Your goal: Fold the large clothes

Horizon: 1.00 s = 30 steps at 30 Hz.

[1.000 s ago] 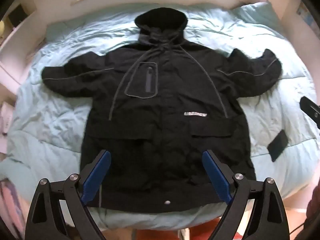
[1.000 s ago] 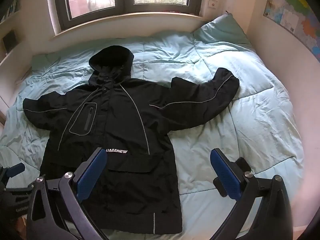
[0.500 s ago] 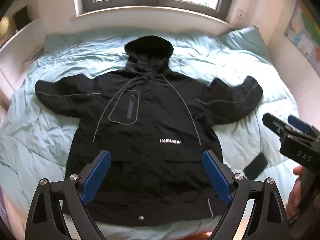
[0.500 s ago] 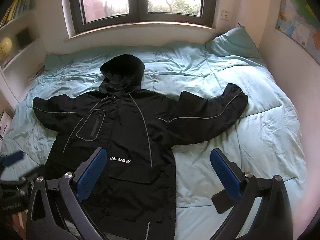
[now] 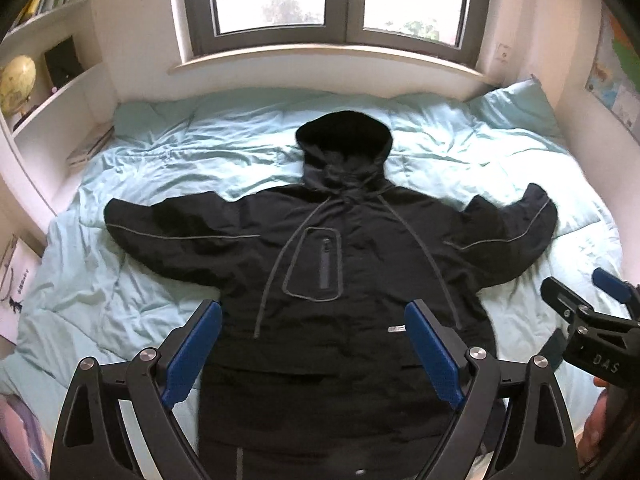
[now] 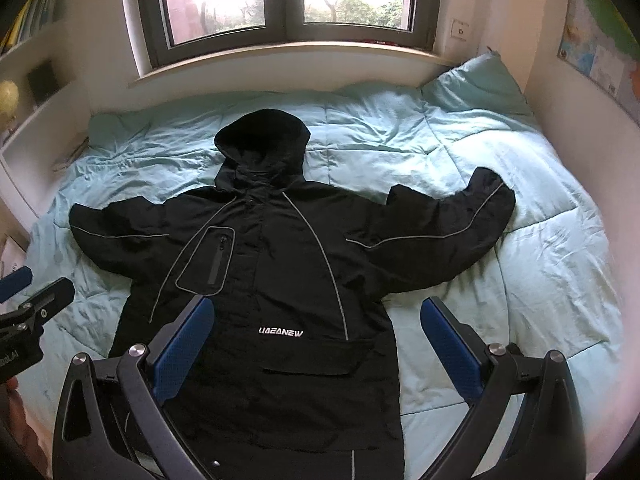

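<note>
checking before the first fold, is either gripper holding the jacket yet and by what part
Nothing is held. The left gripper and right gripper are both open above the black jacket, which lies spread flat on the bed.

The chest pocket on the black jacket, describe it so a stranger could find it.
Under the window, a black hooded jacket lies spread on the pale blue duvet. The chest pocket sits below the hood, outlined in grey piping with a vertical zip, unlike the flapped lower pocket.
</note>
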### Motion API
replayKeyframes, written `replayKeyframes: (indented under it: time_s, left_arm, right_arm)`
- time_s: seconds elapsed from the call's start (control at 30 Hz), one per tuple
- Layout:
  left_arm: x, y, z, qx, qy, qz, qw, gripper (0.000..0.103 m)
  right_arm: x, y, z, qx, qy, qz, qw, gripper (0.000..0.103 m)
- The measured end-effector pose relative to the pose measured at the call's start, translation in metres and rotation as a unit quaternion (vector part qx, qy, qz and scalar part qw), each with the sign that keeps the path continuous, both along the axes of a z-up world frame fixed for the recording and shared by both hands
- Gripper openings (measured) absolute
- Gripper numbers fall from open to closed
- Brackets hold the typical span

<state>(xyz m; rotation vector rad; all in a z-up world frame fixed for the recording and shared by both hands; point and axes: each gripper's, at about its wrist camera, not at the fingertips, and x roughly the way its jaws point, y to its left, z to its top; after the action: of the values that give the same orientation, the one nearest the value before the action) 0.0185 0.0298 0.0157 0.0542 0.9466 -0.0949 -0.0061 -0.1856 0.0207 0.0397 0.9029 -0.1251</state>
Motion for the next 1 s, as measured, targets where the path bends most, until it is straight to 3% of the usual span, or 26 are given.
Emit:
replayKeyframes:
  time_s: [0.27,0.53,1.0]
  left_arm:
    - [0.025,0.047,0.0,0.046,-0.015,0.001,0.9988,0.093]
    - [0.048,0.066,-0.011,0.038,-0.009,-0.032,0.9987,0.093]
    - [0.066,0.075,-0.04,0.007,0.032,-0.08,0.9963,0.093]
  right_arm:
    - [0.011,0.052,-0.009,-0.001,0.012,-0.015,1.0,0.103]
    - [0.02,0.09,-0.013,-0.029,0.023,-0.036,0.999,0.103]
    - [0.014,0.101,-0.032,-0.038,0.066,-0.082,0.994,0.103]
